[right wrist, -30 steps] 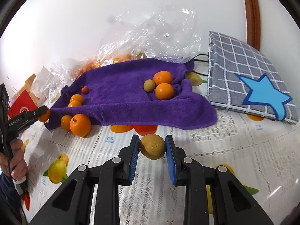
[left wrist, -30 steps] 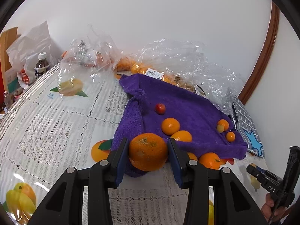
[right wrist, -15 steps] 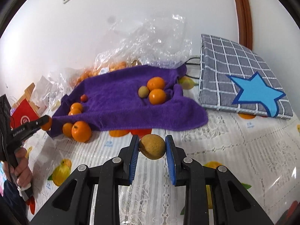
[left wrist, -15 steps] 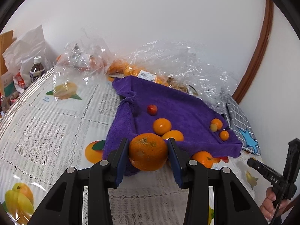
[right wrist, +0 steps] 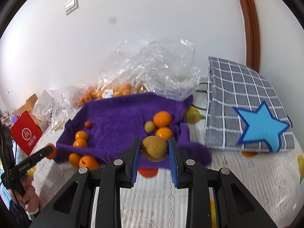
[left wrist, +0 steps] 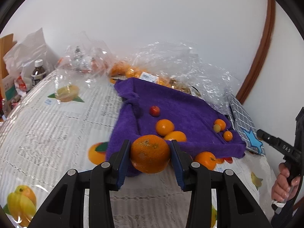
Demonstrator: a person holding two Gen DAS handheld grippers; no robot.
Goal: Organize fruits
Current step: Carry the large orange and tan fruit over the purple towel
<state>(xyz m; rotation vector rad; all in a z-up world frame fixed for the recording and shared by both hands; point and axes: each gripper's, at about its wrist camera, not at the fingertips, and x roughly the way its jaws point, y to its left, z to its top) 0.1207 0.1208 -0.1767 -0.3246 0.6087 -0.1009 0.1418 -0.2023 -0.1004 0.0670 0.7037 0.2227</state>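
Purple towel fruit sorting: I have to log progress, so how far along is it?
Done: two groups lie on the purple towel, oranges with a red fruit on one side, oranges with a green fruit on the other. In hand: the left gripper holds a big orange, the right gripper a brown fruit. Left: two oranges beside the towel's edge.

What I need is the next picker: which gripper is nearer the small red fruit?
Left. The left gripper faces the red fruit just past the towel edge; the right gripper sits farther, near the towel's other end.
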